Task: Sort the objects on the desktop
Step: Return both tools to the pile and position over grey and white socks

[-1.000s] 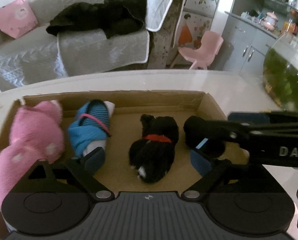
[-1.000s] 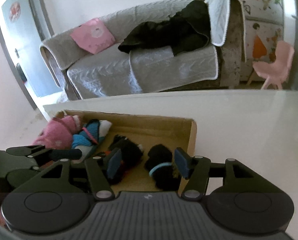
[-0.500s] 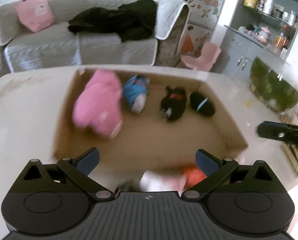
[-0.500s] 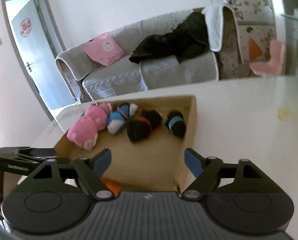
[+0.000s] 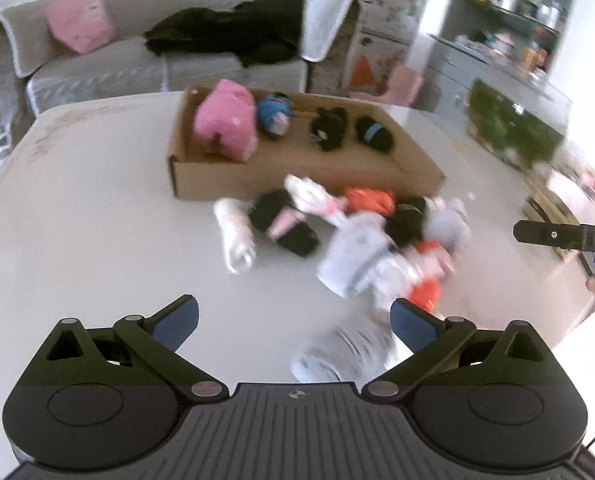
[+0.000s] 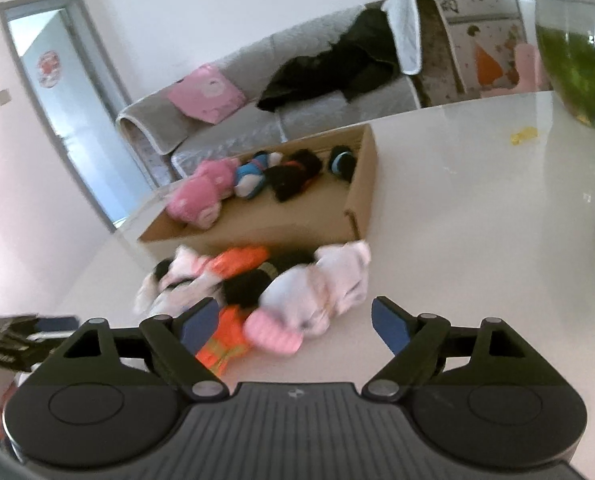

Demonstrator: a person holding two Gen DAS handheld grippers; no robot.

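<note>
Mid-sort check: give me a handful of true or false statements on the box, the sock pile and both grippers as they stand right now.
1. Four bundles lie inside the cardboard box. True.
2. The pink bundle lies on the bare table. False: it is in the box, at its left end.
3. The left gripper is shut on a sock. False: its jaws are open and hold nothing.
4. The loose pile lies outside the box, in front of its near wall. True.
5. The right gripper is open. True.

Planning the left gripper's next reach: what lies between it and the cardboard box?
In the left wrist view, bare table, then a loose pile of socks in front of the cardboard box, ahead of the open left gripper.
</note>
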